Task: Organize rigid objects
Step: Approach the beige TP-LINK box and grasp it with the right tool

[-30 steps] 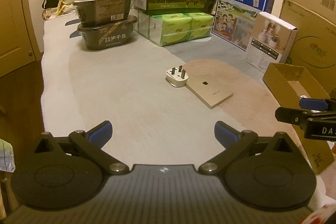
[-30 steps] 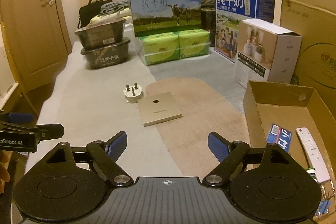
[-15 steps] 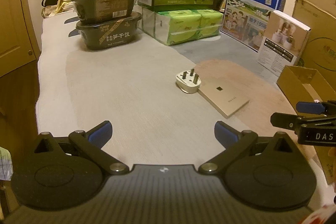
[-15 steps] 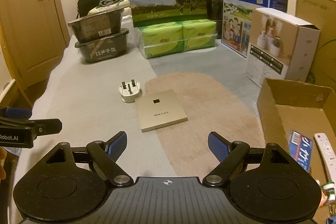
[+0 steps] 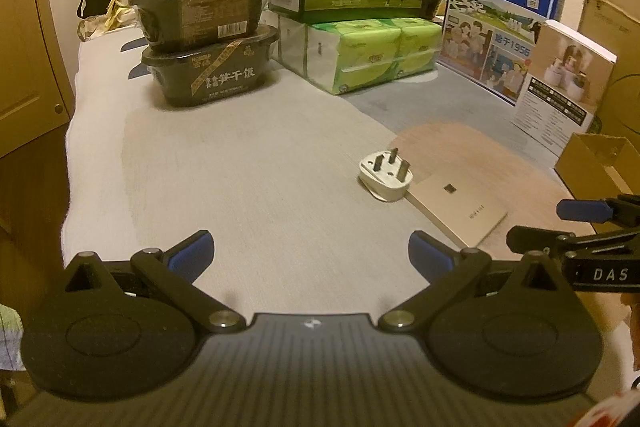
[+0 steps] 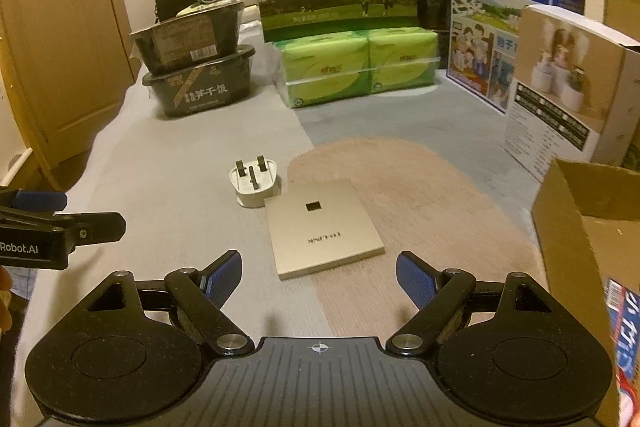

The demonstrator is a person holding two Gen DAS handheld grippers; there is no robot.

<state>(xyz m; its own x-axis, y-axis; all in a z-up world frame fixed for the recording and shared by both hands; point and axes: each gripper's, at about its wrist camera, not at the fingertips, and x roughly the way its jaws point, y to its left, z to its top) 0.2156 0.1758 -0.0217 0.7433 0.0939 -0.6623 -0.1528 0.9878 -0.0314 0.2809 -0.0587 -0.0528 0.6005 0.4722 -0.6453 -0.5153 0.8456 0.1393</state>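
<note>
Both grippers advanced toward white plug [image 6: 253, 184] and gold box [image 6: 320, 227]; left gripper [image 5: 308, 253], right gripper [image 6: 319, 277] spread, empty.

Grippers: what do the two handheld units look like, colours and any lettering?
Both match: black linkage arms on round black pivot discs, a ribbed dark body, blue pads on the fingertips. The left gripper shows white "Robot.AI" on its side in the right wrist view; the right gripper shows "DAS" in the left wrist view. No cables visible.
</note>
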